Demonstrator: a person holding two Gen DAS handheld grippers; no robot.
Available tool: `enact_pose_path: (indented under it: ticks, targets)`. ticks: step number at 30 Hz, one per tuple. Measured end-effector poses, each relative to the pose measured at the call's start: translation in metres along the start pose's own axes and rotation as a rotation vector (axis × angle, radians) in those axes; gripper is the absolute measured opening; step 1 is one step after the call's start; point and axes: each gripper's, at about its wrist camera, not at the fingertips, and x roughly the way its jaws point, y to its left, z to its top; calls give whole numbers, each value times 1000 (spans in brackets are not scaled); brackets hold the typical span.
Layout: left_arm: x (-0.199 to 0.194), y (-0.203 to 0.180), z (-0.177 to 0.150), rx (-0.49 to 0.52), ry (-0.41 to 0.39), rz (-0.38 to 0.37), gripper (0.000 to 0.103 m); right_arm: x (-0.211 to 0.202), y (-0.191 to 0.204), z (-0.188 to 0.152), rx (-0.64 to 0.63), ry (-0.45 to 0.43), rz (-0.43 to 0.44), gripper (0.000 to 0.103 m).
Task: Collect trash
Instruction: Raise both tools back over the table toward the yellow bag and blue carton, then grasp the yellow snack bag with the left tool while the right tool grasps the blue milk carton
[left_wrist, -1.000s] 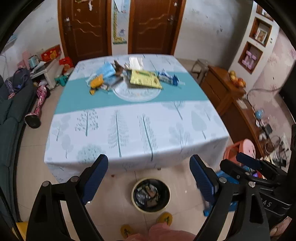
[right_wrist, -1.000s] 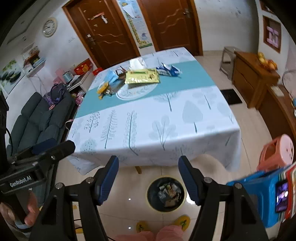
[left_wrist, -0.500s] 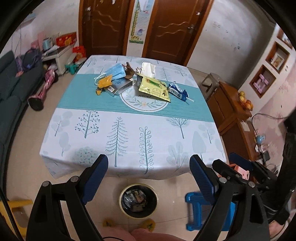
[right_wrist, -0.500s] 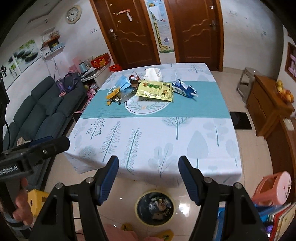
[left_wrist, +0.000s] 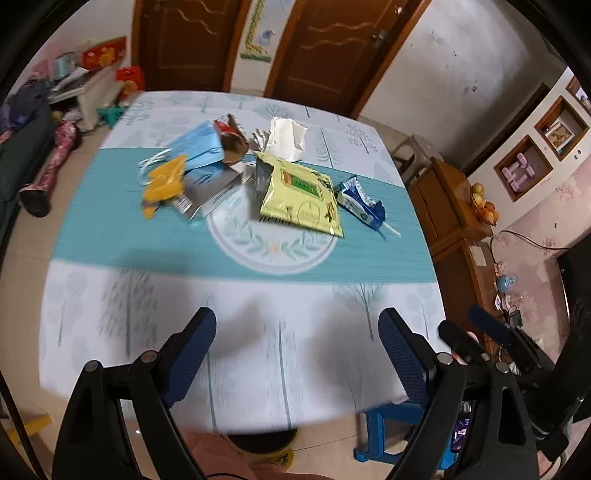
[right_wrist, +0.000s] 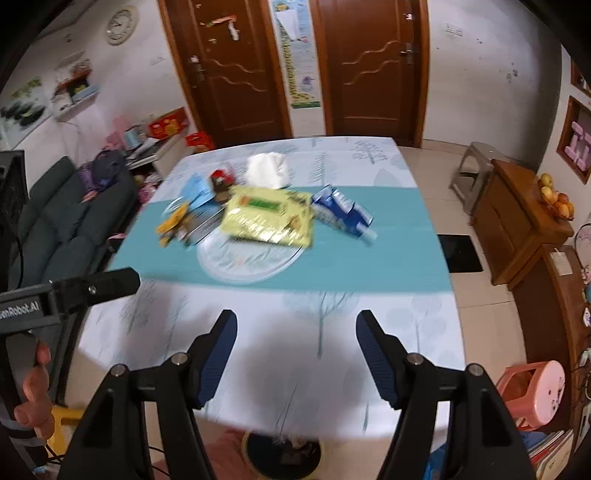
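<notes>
Desk (left_wrist: 110, 236) under tree-print cloth with teal band; sofa far left, two brown doors (right_wrist: 369, 66) behind. Trash pile mid-frame: orange wrapper (left_wrist: 164, 181), blue mask (left_wrist: 201, 147), yellow-green bag (left_wrist: 299, 192), blue carton (left_wrist: 360, 201). Left hand-held gripper (left_wrist: 297, 354) and right hand-held gripper (right_wrist: 297, 354) low in frame, jaws spread, empty. Bin (right_wrist: 282, 452) at bottom edge.

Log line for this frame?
phase: approach | left gripper: open | right gripper: open | trash: on table | bin: under near edge
</notes>
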Motion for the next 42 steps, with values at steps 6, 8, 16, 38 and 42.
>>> enact_pose_path:
  ticks: [6,8,16,38,42]
  targets:
    - [72,17,68,6,85,-28,87,60,-14,57,32,17,-109,67]
    - [96,21,82,7,108,-34,87,81,-18,71,36,17,-133,67]
    - [176,38,107,-38,221,-80,76,147,-36,103,0,56,-193,68]
    - [216,20,132,-67,268,-150,15,244,-63,117,-20,276,-107,62]
    - [200,11,130,-30,232,-156,4,235,-61,107,-16,270,-86,53]
